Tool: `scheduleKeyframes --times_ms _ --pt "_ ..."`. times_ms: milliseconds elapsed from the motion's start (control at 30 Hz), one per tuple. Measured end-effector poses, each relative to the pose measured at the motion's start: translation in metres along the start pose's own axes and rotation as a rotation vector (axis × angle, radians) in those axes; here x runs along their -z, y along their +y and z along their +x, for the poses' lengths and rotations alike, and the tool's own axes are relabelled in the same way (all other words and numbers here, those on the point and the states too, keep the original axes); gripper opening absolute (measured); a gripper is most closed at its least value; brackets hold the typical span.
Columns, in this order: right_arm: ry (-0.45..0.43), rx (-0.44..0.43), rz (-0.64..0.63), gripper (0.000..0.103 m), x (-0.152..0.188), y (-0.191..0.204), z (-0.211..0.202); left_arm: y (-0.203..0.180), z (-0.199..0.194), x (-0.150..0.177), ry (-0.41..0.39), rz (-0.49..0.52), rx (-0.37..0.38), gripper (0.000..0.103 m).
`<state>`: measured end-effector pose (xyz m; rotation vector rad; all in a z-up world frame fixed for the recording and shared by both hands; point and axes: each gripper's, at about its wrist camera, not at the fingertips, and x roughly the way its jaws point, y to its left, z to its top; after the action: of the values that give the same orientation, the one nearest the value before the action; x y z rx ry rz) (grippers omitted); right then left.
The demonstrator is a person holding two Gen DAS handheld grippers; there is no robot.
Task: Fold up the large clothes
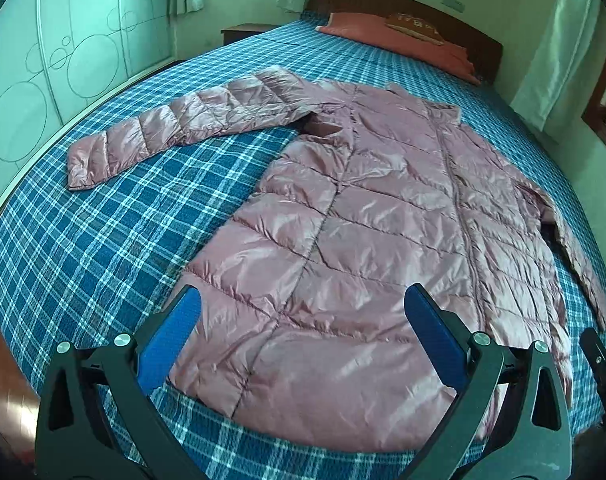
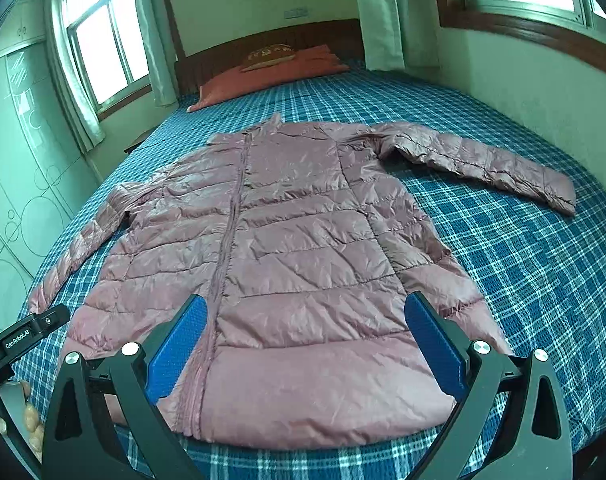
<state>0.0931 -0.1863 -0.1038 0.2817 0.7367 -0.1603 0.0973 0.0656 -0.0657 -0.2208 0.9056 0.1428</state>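
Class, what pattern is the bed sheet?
Blue and white plaid bed sheet, clearest in the right wrist view.

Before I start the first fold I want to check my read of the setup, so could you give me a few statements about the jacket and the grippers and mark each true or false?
1. The pink puffer jacket lies spread flat on the plaid bedsheet. True.
2. The left gripper is shut on the hem. False: its jaws stand wide open, holding nothing.
3. The right gripper is open above the hem. True.
4. Both sleeves are folded across the chest. False: each sleeve stretches out to the side.
5. A reddish pillow sits by the headboard. True.
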Motion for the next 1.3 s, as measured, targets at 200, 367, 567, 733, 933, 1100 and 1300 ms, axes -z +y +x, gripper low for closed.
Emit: scheduleKeyframes --times_ms 200,367,567,733,933,1100,1300 --pt "-0.021 0.041 0.177 0.098 -0.034 -0.076 0.032 0.04 0.047 -0.031 0.021 -0.141 -0.105 0.101" --pt "-0.08 0.111 0.332 0.096 -0.056 -0.15 0.047 0.071 0.078 -0.047 0.041 -0.221 -0.203 0.101" --pt "-0.124 0.118 0.52 0.076 -0.067 -0.232 0.064 0.115 0.1 -0.056 0.042 -0.331 -0.345 0.101" --pt "-0.183 0.024 0.759 0.076 -0.059 -0.292 0.078 0.143 0.112 -0.05 0.057 -0.424 -0.423 0.101" --pt "-0.214 0.007 0.876 0.076 -0.055 -0.326 0.096 0.142 0.122 -0.043 0.025 -0.389 -0.487 0.101" --pt "-0.287 0.011 0.941 0.076 -0.052 -0.338 0.1 0.139 0.121 -0.041 0.015 -0.382 -0.496 0.101" --pt "-0.393 0.059 1.014 0.076 -0.044 -0.346 0.085 0.139 0.121 -0.041 0.018 -0.379 -0.501 0.101"
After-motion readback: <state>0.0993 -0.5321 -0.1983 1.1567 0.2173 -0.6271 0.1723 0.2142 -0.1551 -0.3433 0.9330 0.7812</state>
